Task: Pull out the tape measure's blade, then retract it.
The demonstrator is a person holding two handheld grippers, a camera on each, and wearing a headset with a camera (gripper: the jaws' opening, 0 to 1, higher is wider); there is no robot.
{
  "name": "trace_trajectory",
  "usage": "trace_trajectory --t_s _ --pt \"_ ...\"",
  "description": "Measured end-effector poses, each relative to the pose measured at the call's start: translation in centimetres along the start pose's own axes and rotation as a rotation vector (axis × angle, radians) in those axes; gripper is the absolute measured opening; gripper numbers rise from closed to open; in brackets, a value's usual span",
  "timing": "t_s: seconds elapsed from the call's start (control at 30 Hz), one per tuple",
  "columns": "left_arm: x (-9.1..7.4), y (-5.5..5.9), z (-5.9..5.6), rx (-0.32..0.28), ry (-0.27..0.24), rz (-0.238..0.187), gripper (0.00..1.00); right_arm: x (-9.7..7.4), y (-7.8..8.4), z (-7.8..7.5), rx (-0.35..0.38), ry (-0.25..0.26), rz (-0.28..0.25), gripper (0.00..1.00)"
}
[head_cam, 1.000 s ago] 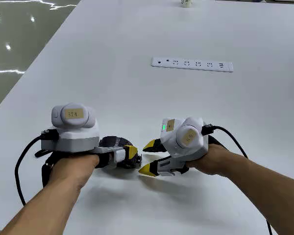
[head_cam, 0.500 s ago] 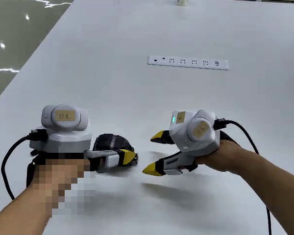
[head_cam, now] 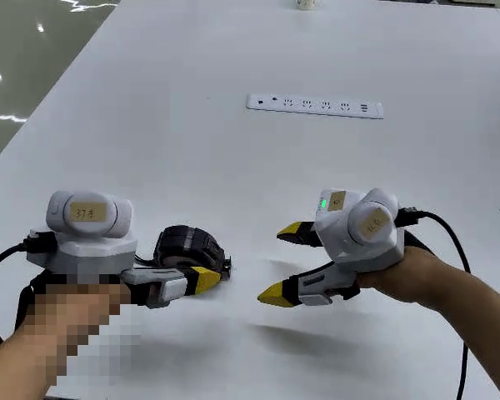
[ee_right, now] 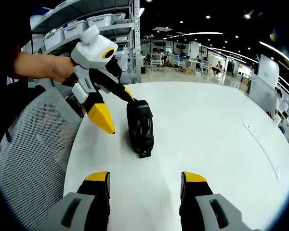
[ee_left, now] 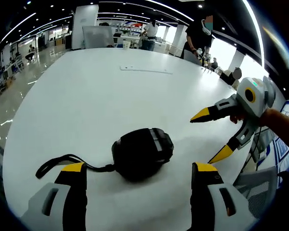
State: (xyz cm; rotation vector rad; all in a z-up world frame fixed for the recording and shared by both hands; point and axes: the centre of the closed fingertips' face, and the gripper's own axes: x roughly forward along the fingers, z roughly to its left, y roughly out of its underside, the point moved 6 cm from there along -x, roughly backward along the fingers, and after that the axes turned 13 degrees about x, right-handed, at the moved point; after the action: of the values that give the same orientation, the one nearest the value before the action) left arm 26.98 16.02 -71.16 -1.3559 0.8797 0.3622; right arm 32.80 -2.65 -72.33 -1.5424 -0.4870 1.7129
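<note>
The black tape measure [head_cam: 188, 248] lies on the white table [head_cam: 233, 167], near the person's edge and between the two grippers. In the left gripper view its dark wrist strap [ee_left: 62, 161] trails off the case towards the left jaw. A small tab sticks out of the case end that faces the right gripper [head_cam: 281, 261], but it is too small to make out further.

The left gripper [ee_left: 139, 171] straddles the case with its yellow-tipped jaws spread. In its own view, bare table shows between each jaw and the case. In the head view the near jaw overlaps the case and the far jaw is hidden behind it, so contact cannot be judged there. The right gripper hovers just beside the tape measure, tilted so that one jaw rides above the other. Its jaws are wide apart with nothing between them, and they point at the case.

A white power strip [head_cam: 315, 106] lies well apart, farther up the table, with nothing between it and the grippers. A small white object [head_cam: 307, 4] at the table's far end is cut off by the frame. A black cable [head_cam: 450, 242] loops back from the right gripper over the person's right hand [head_cam: 404, 275]. In the right gripper view a grey mesh chair [ee_right: 33, 144] stands at the table's edge beside the left hand [ee_right: 43, 65]. The left gripper view shows people [ee_left: 202, 29] standing at the far end of the room — blurred and small.
</note>
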Motion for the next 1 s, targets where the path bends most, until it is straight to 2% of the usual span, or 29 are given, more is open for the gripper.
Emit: trace_trajectory --t_s 0.53,0.7,0.87,1.0 --pt "-0.7 1.0 -0.3 0.063 0.037 -0.041 0.91 -2.6 2.3 -0.1 0.121 0.078 -0.053 0.70" --pt "-1.1 1.3 -0.4 0.074 0.055 -0.066 0.93 -3.5 3.3 -0.1 0.148 0.104 -0.062 0.72" --pt "-1.3 1.6 -0.6 0.108 0.071 -0.071 0.94 -4.3 3.9 0.0 0.177 0.130 -0.097 0.76" --pt "-1.6 1.6 -0.6 0.123 0.082 -0.104 0.94 -4.9 4.3 0.3 0.202 0.136 -0.130 0.79"
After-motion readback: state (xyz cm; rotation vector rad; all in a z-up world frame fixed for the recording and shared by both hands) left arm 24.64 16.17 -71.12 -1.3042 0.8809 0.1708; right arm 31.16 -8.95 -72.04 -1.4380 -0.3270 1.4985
